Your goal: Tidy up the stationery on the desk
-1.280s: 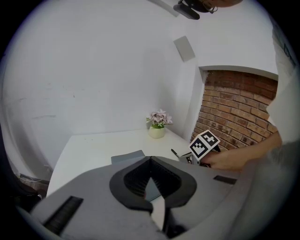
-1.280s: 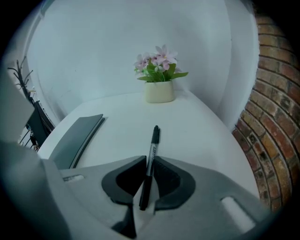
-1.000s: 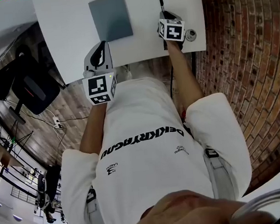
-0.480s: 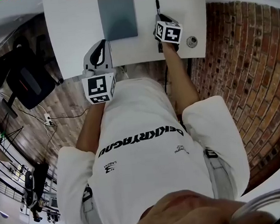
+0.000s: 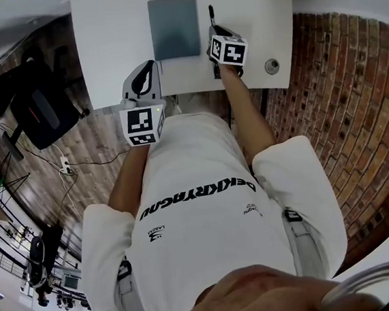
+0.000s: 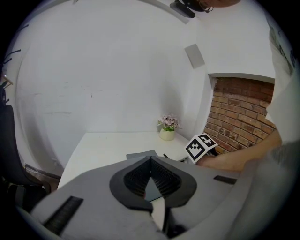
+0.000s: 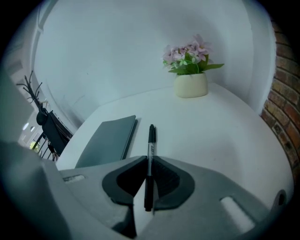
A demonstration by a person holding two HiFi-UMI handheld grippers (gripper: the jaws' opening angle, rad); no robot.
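A black pen [image 7: 151,140] is clamped between the pads of my right gripper [image 7: 146,161], its capped end sticking out ahead over the white desk [image 7: 211,126]. In the head view that gripper [image 5: 215,33] hovers just right of a grey notebook [image 5: 174,27], with the pen [image 5: 211,14] pointing away from me. The notebook [image 7: 108,140] lies flat and closed, left of the pen. My left gripper [image 5: 148,67] is shut with nothing in it, over the desk's near edge, below and left of the notebook. The left gripper view shows its jaws [image 6: 151,160] pressed together.
A small cream pot of pink flowers [image 7: 191,84] stands at the desk's far side against the white wall. A small round fitting [image 5: 271,65] sits near the desk's front right corner. A brick wall [image 5: 343,69] borders the right; a black office chair [image 5: 40,111] stands left.
My right gripper has carried the pen leftward, closer to the notebook. The left gripper has stayed shut by the desk's near edge.
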